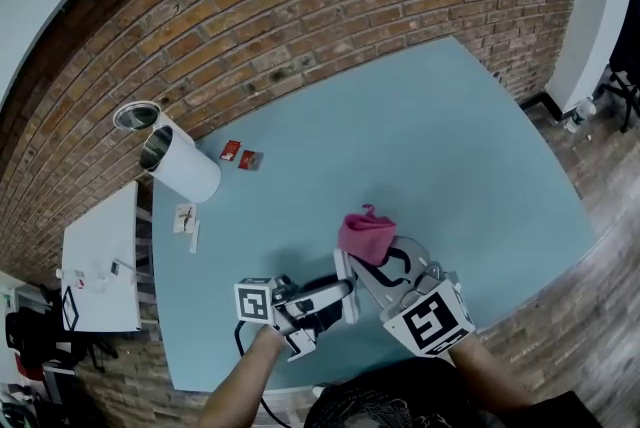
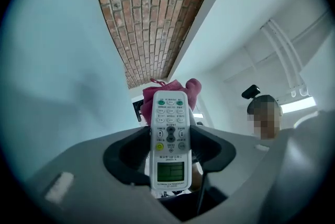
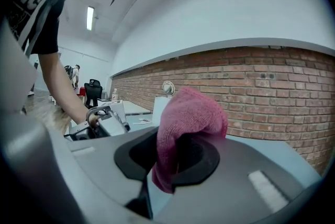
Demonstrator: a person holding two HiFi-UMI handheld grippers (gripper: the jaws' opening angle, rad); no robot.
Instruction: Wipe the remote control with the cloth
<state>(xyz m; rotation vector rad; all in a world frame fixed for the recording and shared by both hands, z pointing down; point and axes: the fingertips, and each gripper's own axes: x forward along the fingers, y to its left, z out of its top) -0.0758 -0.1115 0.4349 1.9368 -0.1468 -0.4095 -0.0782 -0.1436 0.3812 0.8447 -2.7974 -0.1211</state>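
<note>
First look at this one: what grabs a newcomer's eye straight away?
The pink cloth clamped in the right gripper, over the near part of the blue table. Beside it, the left gripper grips a white remote control, buttons facing its camera. A white cylinder sits far left by the brick wall.

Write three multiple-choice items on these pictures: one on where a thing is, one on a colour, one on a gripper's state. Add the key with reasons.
1. Where is the remote control?
A. flat on the table
B. between the left gripper's jaws
C. wrapped in the cloth

2. What colour is the cloth?
A. blue
B. yellow
C. pink

3. What is the right gripper's state?
A. shut on the cloth
B. open and empty
C. shut on the remote control

Key:
1 B: the left gripper view shows the jaws against its sides, off the table.
2 C: it looks pink in all three views.
3 A: the right gripper view shows the cloth pinched between the jaws.
</note>
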